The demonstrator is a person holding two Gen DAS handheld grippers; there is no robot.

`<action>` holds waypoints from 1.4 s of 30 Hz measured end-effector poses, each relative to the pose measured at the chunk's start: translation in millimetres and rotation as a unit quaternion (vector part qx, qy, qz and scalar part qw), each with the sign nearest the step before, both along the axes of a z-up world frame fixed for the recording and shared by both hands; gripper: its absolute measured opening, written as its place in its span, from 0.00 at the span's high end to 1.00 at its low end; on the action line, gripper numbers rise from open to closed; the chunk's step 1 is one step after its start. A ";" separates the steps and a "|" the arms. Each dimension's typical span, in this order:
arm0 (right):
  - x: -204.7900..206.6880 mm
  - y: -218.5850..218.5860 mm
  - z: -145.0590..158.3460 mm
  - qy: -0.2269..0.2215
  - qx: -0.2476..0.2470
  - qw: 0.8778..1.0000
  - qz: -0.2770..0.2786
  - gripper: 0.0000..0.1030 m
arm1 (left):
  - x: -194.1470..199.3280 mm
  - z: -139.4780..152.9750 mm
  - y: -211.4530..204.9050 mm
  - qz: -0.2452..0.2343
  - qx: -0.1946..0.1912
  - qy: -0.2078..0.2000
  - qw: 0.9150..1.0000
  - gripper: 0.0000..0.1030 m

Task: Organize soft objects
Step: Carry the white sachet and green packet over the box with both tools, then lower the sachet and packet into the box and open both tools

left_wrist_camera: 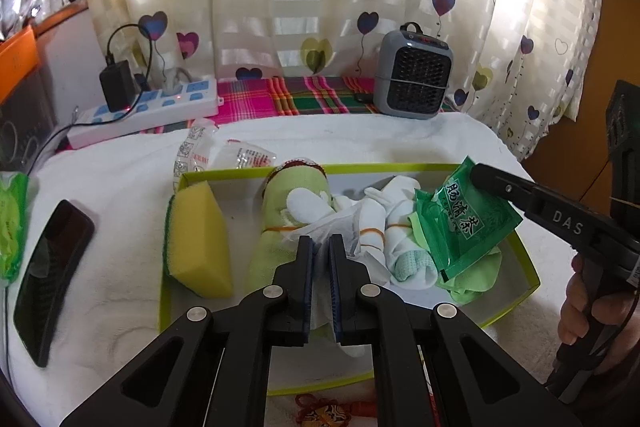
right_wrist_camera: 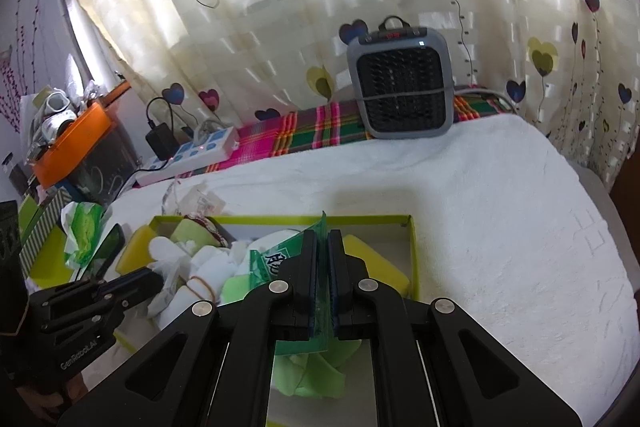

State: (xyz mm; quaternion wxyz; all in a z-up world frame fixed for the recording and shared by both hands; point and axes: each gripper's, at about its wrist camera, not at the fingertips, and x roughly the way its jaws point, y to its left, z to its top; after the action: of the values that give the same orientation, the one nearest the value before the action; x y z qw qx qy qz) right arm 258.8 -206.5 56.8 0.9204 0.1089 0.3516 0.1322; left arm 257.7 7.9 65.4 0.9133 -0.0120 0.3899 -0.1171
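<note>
we are mid-placement: both hands carry a soft item over the box (left_wrist_camera: 520,291), a shallow tray with a lime rim on the white towel (left_wrist_camera: 120,259). our left gripper (left_wrist_camera: 320,247) is closed on a thin clear-white bag (left_wrist_camera: 320,227), pinched between the pads and hanging over the middle of the box. our right gripper (right_wrist_camera: 322,247) is clamped on the green packet (left_wrist_camera: 464,223), which stands edge-on between its pads in the right wrist view; from the left view it hangs above the box's right end, over a pale green cloth (left_wrist_camera: 468,279).

already in the box: a yellow sponge (left_wrist_camera: 200,243) at the left, a rolled green towel (left_wrist_camera: 276,223) beside it, and white rolled socks (left_wrist_camera: 384,223) bound with rubber bands.

next, we judge, each item wants lowering into a free spot, the packet at the right end and the bag mid-box, before the jaws part. both are light and floppy, so they may cling to the pads or drape over the rim; lowering well inside before letting go seems wise.
</note>
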 end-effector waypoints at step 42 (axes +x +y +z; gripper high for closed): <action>-9.9 6.9 -18.2 0.017 -0.019 1.000 0.009 0.60 | -1.8 -4.4 3.0 0.005 -0.010 0.007 1.000 0.63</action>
State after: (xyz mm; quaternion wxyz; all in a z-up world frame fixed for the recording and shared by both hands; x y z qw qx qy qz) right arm 248.8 -199.5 38.6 0.9148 0.0907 0.3708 0.1321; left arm 255.9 10.9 61.0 0.9109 -0.0237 0.3952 -0.1167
